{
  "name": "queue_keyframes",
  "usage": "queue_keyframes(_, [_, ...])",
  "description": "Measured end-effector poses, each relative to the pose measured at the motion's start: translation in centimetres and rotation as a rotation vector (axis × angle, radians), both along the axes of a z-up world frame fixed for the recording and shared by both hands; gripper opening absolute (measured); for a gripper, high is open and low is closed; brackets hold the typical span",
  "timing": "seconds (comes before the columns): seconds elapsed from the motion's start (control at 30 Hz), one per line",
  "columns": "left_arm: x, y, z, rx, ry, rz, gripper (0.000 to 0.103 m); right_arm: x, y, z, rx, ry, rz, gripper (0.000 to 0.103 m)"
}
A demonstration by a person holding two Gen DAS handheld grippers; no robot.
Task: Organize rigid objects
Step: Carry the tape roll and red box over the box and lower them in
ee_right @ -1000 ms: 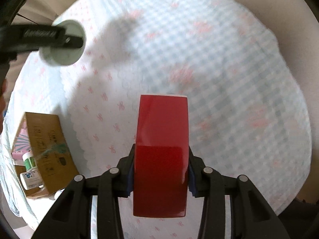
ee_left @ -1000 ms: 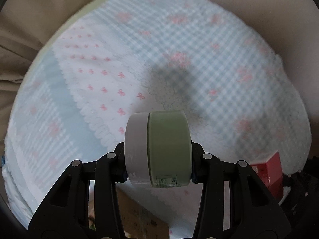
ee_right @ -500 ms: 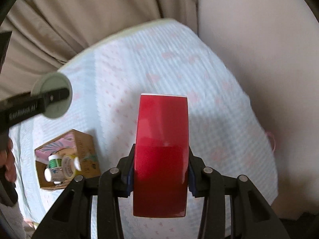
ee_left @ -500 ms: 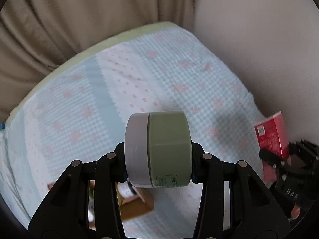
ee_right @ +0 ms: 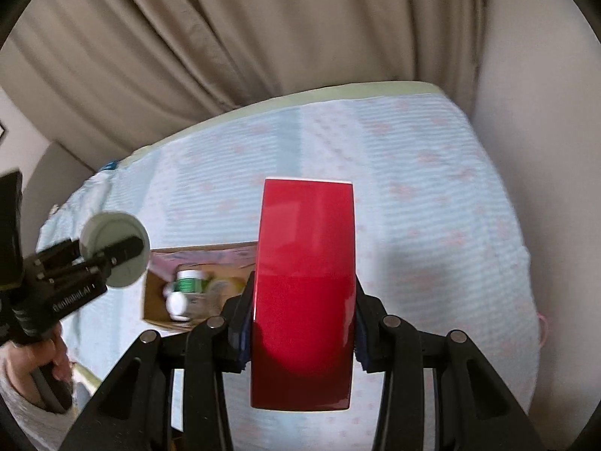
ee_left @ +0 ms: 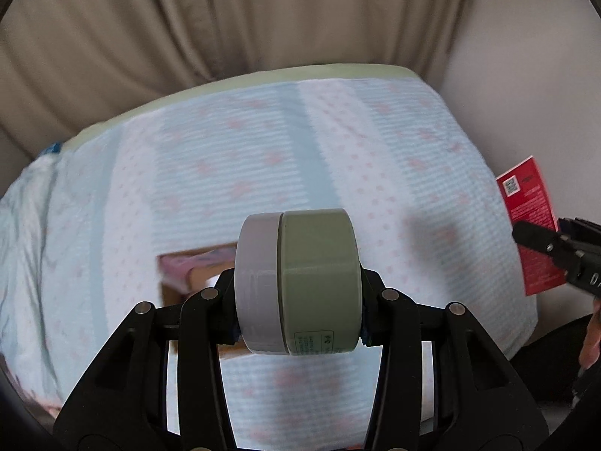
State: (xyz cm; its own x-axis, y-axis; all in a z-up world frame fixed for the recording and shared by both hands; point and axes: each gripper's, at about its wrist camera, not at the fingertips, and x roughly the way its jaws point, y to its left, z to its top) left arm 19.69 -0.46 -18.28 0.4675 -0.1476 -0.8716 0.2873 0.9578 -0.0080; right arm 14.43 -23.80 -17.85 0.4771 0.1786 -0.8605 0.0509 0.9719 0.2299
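Note:
My left gripper point(ee_left: 298, 300) is shut on a round green jar with a grey lid point(ee_left: 300, 282), held sideways above the bed. It also shows in the right wrist view point(ee_right: 114, 250) at the left. My right gripper point(ee_right: 304, 323) is shut on a glossy red box point(ee_right: 306, 289), held upright in the air; the red box also shows at the right edge of the left wrist view point(ee_left: 529, 221). An open cardboard box point(ee_right: 161, 300) lies on the bed below, with a green-and-white bottle point(ee_right: 188, 282) and other small containers inside; the jar partly hides the cardboard box in the left wrist view point(ee_left: 188, 267).
The bed point(ee_left: 338, 150) has a pale blue and white cover with pink bows. Beige curtains point(ee_right: 225, 37) hang behind it and a plain wall point(ee_right: 544, 112) stands to the right. A person's hand point(ee_right: 52, 357) holds the left gripper's handle.
Both grippers have lifted and drawn back from the bed, still holding the jar and the red box. The curtains and the cardboard box have come into view.

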Motion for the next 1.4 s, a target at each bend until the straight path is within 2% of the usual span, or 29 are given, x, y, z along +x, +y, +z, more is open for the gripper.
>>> queue_keyframes(0.17, [-0.2,6.8,-1.3,-0.004,0.016,0.034,0.04,0.6,5.3,-0.6,0.05,0.024,0.046,0.038])
queue_keyframes(0.3, [0.2,11.2,-2.6,-0.01,0.036,0.036,0.04,1.2,9.6,-1.5,0.077,0.051,0.039,0.038])
queue_keyframes(0.6, [3.7,16.7,-8.0,0.001,0.12,-0.03,0.04,3.4,16.7,-5.9,0.116,0.134,-0.02,0.038])
queue_keyframes(0.9, [7.9,18.0,-13.8,0.003,0.215,-0.059,0.04,6.5,19.9,-11.2,0.089,0.256,-0.029,0.038])
queue_keyframes(1.07, [10.0,17.8,-17.7,-0.003,0.28,-0.06,0.04,8.6,20.8,-15.3,0.087,0.33,0.008,0.038])
queue_keyframes(1.2, [11.3,16.6,-20.8,0.031,0.323,-0.095,0.04,9.8,21.1,-18.6,0.085,0.385,0.022,0.038])
queue_keyframes(1.4, [12.2,15.1,-23.0,0.057,0.358,-0.148,0.04,11.2,21.3,-22.9,0.101,0.474,0.046,0.038])
